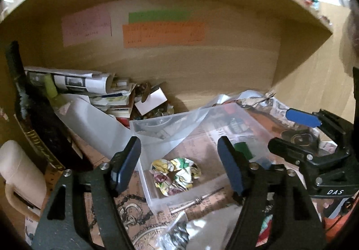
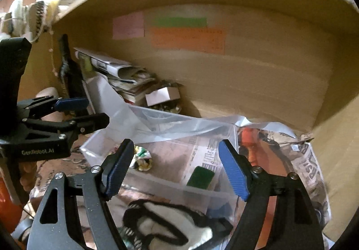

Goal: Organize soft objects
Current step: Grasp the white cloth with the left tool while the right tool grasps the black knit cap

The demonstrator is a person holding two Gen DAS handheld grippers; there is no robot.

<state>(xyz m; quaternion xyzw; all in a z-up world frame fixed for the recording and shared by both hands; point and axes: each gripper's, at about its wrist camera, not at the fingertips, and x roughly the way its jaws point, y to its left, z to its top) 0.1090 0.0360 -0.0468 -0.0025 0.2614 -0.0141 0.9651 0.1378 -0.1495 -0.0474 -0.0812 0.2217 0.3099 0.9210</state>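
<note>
A clear plastic bin (image 1: 157,196) stands on newspaper inside a wooden shelf. A floral scrunchie (image 1: 177,174) lies in the bin; it also shows in the right wrist view (image 2: 142,158). A dark green pad (image 2: 200,177) lies in the bin too. My left gripper (image 1: 179,164) is open and empty, just above the scrunchie. My right gripper (image 2: 177,167) is open and empty over the bin (image 2: 197,189). A black and white soft item (image 2: 170,225) lies just in front of the bin, below the right gripper. Each gripper shows in the other's view: the right (image 1: 298,128), the left (image 2: 83,112).
A clear plastic bag (image 1: 175,124) drapes over the bin's back. Rolled papers and booklets (image 1: 89,86), a dark bottle (image 1: 33,113) and a pale mug (image 1: 20,178) crowd the left. Coloured notes (image 1: 163,33) stick to the back wall. Newspaper (image 2: 309,160) lines the shelf floor.
</note>
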